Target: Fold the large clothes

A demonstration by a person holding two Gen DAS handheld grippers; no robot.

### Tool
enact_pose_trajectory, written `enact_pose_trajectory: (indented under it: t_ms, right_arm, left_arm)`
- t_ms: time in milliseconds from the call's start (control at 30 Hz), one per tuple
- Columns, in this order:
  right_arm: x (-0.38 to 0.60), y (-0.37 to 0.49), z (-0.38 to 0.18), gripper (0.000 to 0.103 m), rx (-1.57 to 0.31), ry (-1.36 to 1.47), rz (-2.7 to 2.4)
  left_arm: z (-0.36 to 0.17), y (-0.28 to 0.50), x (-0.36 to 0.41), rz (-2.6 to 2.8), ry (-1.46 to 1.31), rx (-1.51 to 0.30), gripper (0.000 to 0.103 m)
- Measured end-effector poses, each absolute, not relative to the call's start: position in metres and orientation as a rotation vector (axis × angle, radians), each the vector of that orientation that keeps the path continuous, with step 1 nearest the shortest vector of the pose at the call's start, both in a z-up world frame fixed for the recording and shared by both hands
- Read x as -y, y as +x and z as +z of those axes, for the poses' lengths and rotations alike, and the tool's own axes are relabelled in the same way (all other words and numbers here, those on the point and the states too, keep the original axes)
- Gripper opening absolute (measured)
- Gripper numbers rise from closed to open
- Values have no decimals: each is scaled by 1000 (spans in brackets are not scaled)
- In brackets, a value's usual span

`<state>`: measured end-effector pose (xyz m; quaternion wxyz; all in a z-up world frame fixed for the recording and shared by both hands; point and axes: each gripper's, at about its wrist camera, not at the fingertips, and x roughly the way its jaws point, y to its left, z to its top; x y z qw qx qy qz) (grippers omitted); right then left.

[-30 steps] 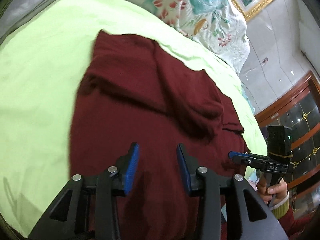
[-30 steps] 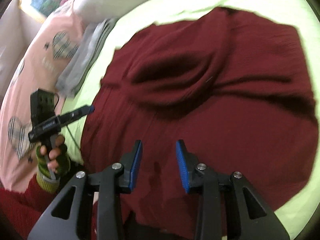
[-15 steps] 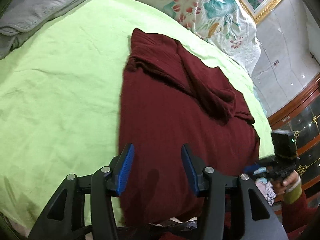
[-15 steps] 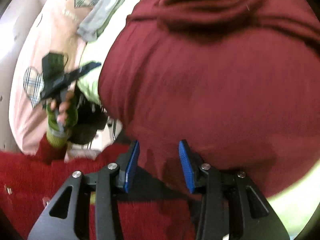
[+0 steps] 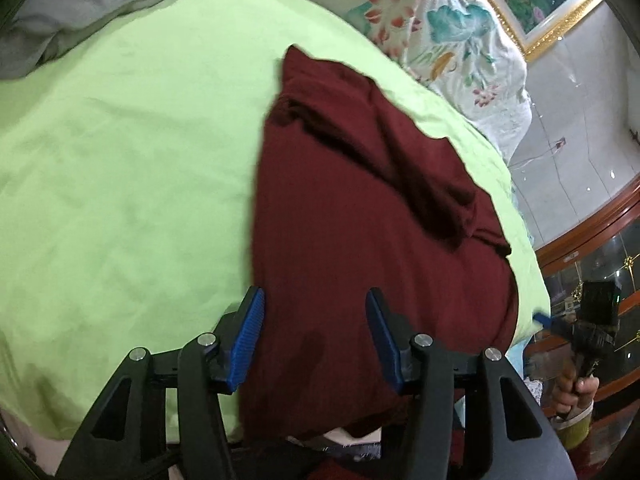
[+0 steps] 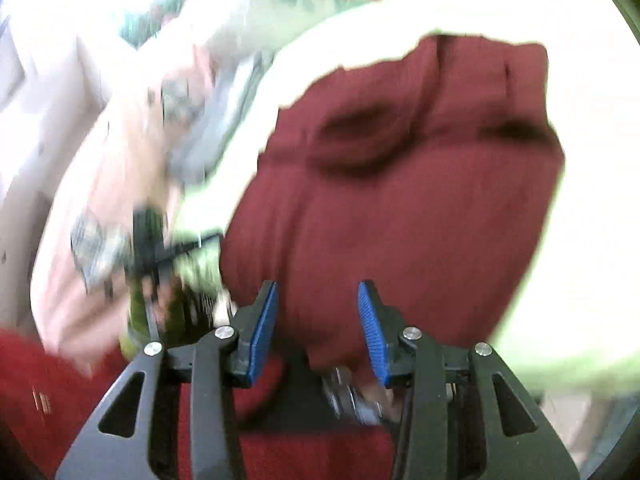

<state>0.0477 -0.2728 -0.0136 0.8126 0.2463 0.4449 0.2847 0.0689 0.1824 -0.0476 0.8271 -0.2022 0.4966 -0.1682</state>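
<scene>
From my left wrist view, the sweater lies flat on the bed, toward its right half, with its near hem hanging over the bed's front edge. One sleeve is folded diagonally across the sweater's upper part. A folded blanket sits at the bed's far left corner, and a floral pillow lies behind the sweater at the far right. My left gripper hovers above the near hem, fingers apart, nothing between them. My right gripper hangs over the sweater's opposite near corner, fingers likewise spread. A cabinet stands right of the bed.
</scene>
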Motion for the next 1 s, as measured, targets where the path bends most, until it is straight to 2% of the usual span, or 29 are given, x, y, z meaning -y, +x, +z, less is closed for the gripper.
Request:
enact_pose_trajectory:
  t_ms: [67,200,633,800,1000]
  right_arm:
    - [272,73,-14,42,-887,574,563]
    - [267,95,-34,42,-920,642,485]
    - [319,-16,-71,42,-1028,524,353]
    - [310,-22,-92,42,-1083,513,334]
    - [280,-21,-77,42,-1064,405,283]
  left_arm:
    - [-40,77,-171,-377,-422,-1041,54]
    - [-35,74,-168,-357,-416,-1030,55]
    - [-67,1,-223,-310,-437,-1086,60]
    - [-87,-13,-211,-329,-410,-1154,60]
    - [-93,-19,-198,-348,-391,-1166,60]
